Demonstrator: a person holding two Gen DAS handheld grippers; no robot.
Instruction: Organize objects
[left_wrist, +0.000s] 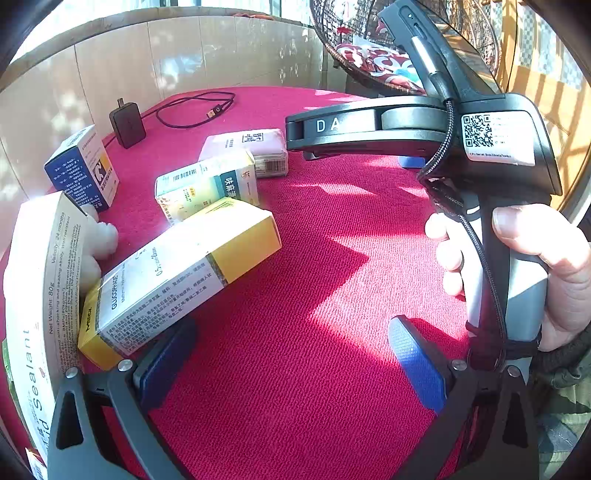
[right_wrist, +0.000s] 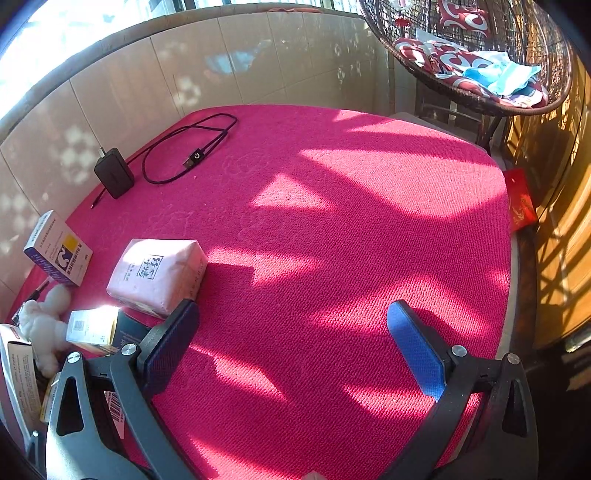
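Both grippers, left (left_wrist: 291, 362) & right (right_wrist: 291, 347), jaws spread, nothing between, over red mat (right_wrist: 332, 221). Boxes clustered at mat's left edge: yellow box (left_wrist: 177, 273), pink pack (right_wrist: 159, 273) just beyond it.

Pink carpeted surface (right_wrist: 332, 229) carries a pink packet (right_wrist: 157, 275), a blue-and-white box (right_wrist: 59, 251), a black charger (right_wrist: 113, 177) with its looped cable (right_wrist: 184, 147), and a yellow-ended Glucophage box (left_wrist: 177, 273).

Left tool (left_wrist: 291, 365) and right tool (right_wrist: 291, 350) apparently gape, unloaded.
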